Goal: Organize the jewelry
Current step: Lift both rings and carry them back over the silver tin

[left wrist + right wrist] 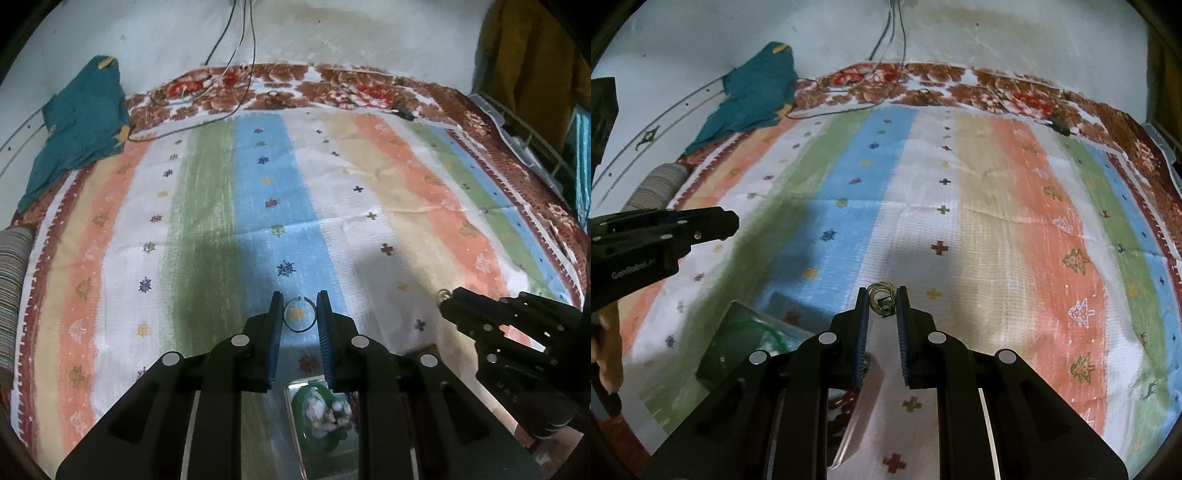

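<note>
Striped bedspread [229, 192] below; left tool [299, 308] pinches thin ring [299, 314], right tool [882, 301] clamps coiled earring [882, 299] at tips.

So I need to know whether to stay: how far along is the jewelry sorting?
Midway, at a guess. Done: some pieces already lie in the clear box. In hand: the left tool grips a thin ring, the right tool a coiled gold piece. Left: placing both, plus dark red beads beside a pink tray.
</note>
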